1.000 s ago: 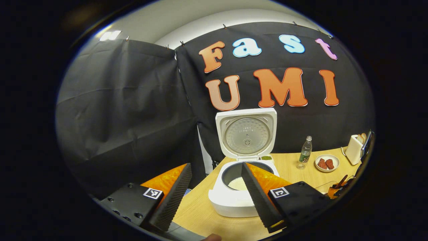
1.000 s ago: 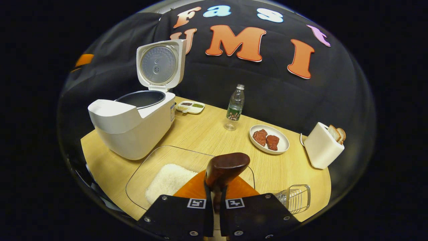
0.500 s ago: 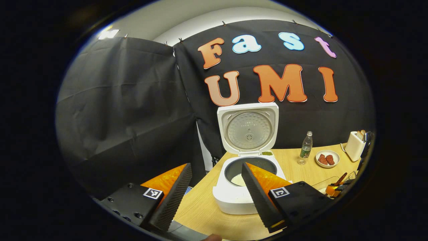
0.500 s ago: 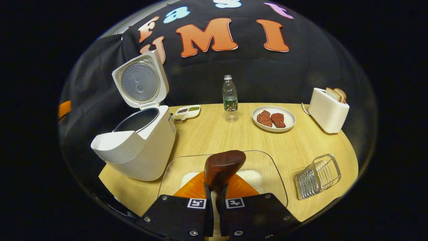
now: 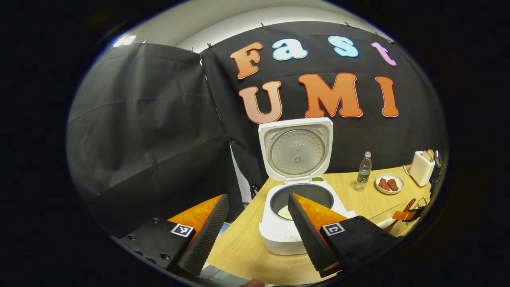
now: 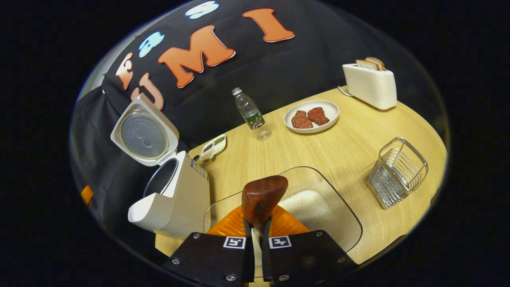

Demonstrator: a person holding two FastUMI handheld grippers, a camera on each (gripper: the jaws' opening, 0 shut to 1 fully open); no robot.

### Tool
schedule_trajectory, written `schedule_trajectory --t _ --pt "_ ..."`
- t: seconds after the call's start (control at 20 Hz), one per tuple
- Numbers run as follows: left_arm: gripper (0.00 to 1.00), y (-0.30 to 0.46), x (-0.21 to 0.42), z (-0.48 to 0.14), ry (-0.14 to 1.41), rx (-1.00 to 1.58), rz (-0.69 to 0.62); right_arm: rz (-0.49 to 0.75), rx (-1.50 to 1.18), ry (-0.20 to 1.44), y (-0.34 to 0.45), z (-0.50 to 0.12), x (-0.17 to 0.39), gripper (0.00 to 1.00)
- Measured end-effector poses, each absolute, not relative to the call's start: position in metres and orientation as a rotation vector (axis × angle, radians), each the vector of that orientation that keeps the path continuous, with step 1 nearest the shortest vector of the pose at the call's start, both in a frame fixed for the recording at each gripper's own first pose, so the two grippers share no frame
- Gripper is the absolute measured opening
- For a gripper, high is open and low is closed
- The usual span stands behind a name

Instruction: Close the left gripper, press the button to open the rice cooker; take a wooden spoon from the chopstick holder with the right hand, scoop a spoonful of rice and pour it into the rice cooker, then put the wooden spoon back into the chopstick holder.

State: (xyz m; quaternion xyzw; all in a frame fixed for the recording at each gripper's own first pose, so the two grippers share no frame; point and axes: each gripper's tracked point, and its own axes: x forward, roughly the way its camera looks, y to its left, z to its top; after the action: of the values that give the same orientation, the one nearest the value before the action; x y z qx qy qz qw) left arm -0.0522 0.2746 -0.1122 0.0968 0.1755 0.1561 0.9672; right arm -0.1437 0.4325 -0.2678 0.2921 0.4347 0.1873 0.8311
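The white rice cooker (image 5: 297, 223) stands with its lid (image 5: 297, 149) up, a little white rice in its pot. My left gripper (image 5: 257, 203) is open in front of it, holding nothing. My right gripper (image 6: 257, 233) is shut on the dark wooden spoon (image 6: 263, 197), whose bowl sticks up over the glass dish (image 6: 350, 223) of rice (image 6: 306, 205). The cooker (image 6: 175, 199) is to the left of that dish. The wire chopstick holder (image 6: 398, 171) stands on the table to the right. The right gripper (image 5: 406, 215) also shows small at the left gripper view's far right.
On the wooden table (image 6: 350, 147) behind the dish are a water bottle (image 6: 251, 113), a plate of meat (image 6: 310, 115), a white toaster (image 6: 370, 83) with bread and a small divided dish (image 6: 213, 146) by the cooker. Black cloth walls close in the back and left.
The right gripper has turned and swung right with the spoon, bringing the wire holder further into view. The left gripper has drawn back a little from the cooker, still open.
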Motion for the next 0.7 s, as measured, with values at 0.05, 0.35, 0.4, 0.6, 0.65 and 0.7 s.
schedule_trajectory --t 0.05,0.35,0.4,0.6,0.65,0.7 --pt "0.96 0.274 -0.051 -0.112 0.351 0.198 0.307 0.384 0.653 0.933 0.431 -0.269 -0.143 0.07" --pt "0.96 0.275 -0.053 -0.117 0.365 0.191 0.292 0.343 0.847 1.013 0.435 -0.276 -0.140 0.07" --pt "0.96 0.277 -0.054 -0.117 0.366 0.189 0.296 0.344 0.864 1.015 0.435 -0.277 -0.138 0.07" --pt "0.96 0.281 -0.055 -0.118 0.370 0.183 0.312 0.374 0.952 1.049 0.443 -0.274 -0.135 0.07" --pt "0.96 0.279 -0.056 -0.118 0.370 0.183 0.314 0.376 0.973 1.058 0.444 -0.276 -0.135 0.07" --pt "0.96 0.279 -0.056 -0.118 0.370 0.183 0.315 0.378 0.999 1.069 0.445 -0.277 -0.134 0.07"
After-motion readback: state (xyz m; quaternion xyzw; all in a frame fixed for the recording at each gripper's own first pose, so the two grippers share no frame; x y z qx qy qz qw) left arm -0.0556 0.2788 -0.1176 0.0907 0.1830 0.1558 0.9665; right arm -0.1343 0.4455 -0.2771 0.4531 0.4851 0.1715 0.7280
